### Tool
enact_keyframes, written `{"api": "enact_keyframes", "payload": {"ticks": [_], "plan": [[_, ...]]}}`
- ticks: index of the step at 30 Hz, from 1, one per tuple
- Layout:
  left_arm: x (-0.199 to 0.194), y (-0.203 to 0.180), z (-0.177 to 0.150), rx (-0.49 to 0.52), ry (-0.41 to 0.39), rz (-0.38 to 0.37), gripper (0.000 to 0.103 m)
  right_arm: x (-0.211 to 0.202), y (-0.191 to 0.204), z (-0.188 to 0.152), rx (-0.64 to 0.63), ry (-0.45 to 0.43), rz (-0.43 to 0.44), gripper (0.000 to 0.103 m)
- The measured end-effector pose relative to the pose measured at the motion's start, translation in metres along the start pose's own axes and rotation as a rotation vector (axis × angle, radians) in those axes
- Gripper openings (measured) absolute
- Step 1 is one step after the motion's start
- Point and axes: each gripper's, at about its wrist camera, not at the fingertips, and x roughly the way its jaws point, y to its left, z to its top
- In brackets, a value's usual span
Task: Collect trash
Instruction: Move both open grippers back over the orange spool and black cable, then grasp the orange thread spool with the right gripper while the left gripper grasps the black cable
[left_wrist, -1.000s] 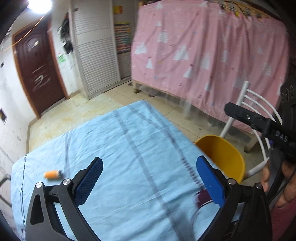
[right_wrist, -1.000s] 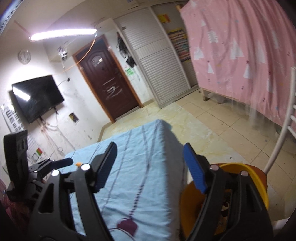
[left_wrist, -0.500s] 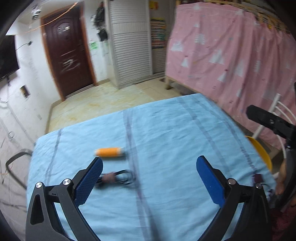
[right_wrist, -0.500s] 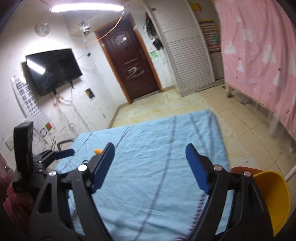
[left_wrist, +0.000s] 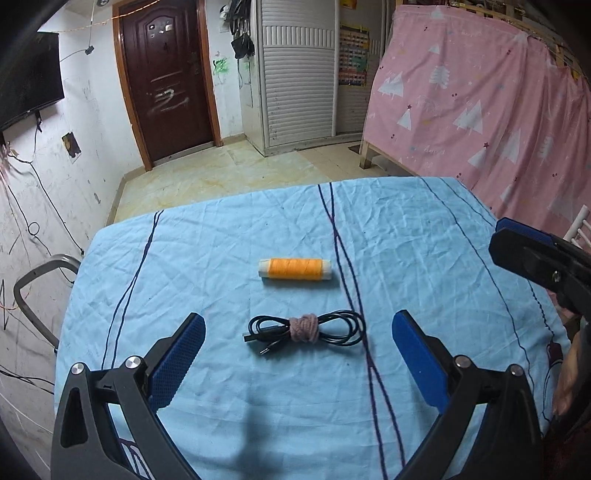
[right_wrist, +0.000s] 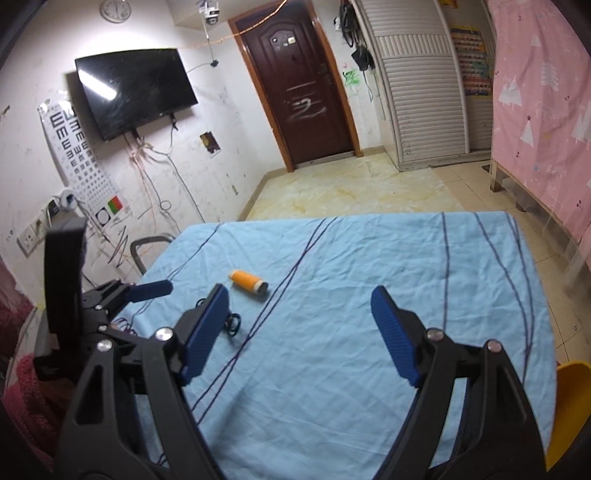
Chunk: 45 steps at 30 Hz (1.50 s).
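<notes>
A: Where's the trash?
B: A spool (left_wrist: 294, 269) and a cable (left_wrist: 303, 328) lie on the tablecloth (left_wrist: 424, 266); the yellow bin (right_wrist: 567, 410) sits beside the table, contents hidden.
A: Grippers?
B: Left gripper (left_wrist: 297, 356) and right gripper (right_wrist: 301, 332) both spread wide, empty.

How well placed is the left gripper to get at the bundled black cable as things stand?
Probably well placed, yes. The left gripper is open, with the black cable lying between and just ahead of its fingers on the blue cloth, nothing in between.
</notes>
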Motion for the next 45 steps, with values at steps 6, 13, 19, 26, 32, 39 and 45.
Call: {"api": "enact_keyframes", "payload": {"ticks": [6,13,19,26,32,39,45], "plan": [[0.015,0.005,-0.003,-0.004,0.028,-0.01,0.093,0.011,0.002,-0.001,-0.004,0.021,-0.007,0.077],[0.026,0.001,-0.007,0.012,0.028,-0.006,0.093,0.023,0.009,0.001,-0.008,0.042,-0.017,0.077],[0.028,0.0,-0.009,0.007,0.036,-0.03,0.074,0.034,0.018,0.004,-0.022,0.058,-0.019,0.077],[0.014,0.008,-0.014,-0.013,-0.001,-0.049,0.069,0.05,0.034,0.008,-0.051,0.081,-0.019,0.077],[-0.004,0.032,-0.019,-0.054,-0.031,-0.036,0.068,0.072,0.05,0.012,-0.082,0.107,-0.013,0.077],[-0.014,0.06,-0.03,-0.091,-0.037,-0.019,0.068,0.115,0.072,0.016,-0.146,0.189,-0.034,0.077],[-0.019,0.074,-0.036,-0.113,-0.046,-0.02,0.068,0.145,0.091,0.012,-0.244,0.267,-0.083,0.077]]}}
